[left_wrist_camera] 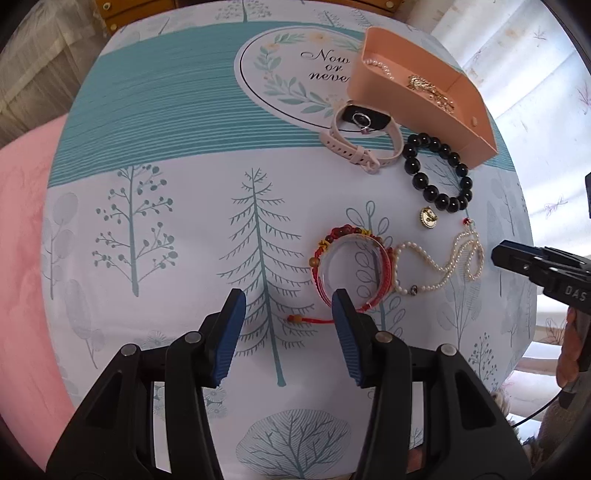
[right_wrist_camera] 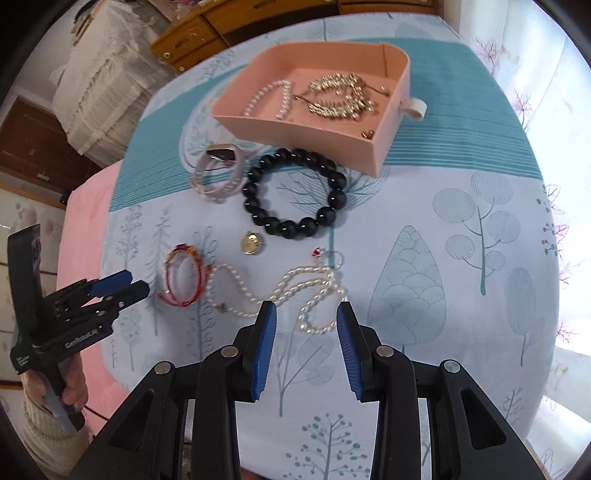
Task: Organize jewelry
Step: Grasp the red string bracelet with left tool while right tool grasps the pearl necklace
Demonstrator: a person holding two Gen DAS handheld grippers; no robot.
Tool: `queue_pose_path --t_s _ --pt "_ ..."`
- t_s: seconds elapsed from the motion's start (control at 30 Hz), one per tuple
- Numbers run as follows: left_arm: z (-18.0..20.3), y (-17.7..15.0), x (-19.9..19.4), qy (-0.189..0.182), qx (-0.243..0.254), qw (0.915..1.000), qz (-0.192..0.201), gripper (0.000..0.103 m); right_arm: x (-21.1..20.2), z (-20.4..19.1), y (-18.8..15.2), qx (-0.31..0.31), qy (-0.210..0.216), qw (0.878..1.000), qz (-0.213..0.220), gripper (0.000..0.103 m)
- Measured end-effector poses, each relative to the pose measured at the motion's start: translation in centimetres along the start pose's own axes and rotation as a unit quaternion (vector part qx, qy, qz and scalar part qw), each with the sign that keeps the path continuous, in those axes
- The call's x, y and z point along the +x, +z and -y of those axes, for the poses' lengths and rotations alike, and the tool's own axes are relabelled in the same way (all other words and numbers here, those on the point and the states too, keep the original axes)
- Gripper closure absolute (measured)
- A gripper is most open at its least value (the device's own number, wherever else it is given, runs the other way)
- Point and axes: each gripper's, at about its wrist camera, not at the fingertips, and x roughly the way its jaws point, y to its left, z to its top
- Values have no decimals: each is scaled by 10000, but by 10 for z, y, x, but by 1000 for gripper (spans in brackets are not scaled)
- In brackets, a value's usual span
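Note:
A pink tray (left_wrist_camera: 476, 136) (right_wrist_camera: 306, 136) holds a pearl bracelet (right_wrist_camera: 266, 98) and gold chains (right_wrist_camera: 340, 94). On the cloth lie a pink watch (left_wrist_camera: 354, 147) (right_wrist_camera: 218, 173), a black bead bracelet (left_wrist_camera: 439, 170) (right_wrist_camera: 295, 192), a gold pendant (left_wrist_camera: 428, 218) (right_wrist_camera: 252, 243), a pearl necklace (left_wrist_camera: 436, 266) (right_wrist_camera: 295, 288) and a red bracelet with a clear bangle (left_wrist_camera: 351, 266) (right_wrist_camera: 183, 277). My left gripper (left_wrist_camera: 288, 314) (right_wrist_camera: 129, 286) is open, just before the red bracelet. My right gripper (right_wrist_camera: 306, 314) is open, its fingers either side of the necklace's near loop; it shows in the left wrist view (left_wrist_camera: 517, 258).
The round table's tree-print cloth (left_wrist_camera: 184, 221) (right_wrist_camera: 443, 258) has a pink bed (left_wrist_camera: 22, 240) to the left. Wooden drawers (right_wrist_camera: 207, 29) stand beyond the table. A curtain (left_wrist_camera: 535, 55) hangs at the right.

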Motion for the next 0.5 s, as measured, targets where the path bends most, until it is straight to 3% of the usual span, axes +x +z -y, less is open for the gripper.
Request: queue_pose_path --t_s 0.27,0.43,0.5 --pt "7 14 15 52 7 9999 -145 58 39 5 19 -132 -332 9990 -252 68" --pt "13 20 24 37 10 9997 -234 58 41 -7 15 -652 -694 9954 -143 71" --pt "16 21 29 29 4 9996 -270 58 45 -19 10 -1055 -1080 9885 -111 76"
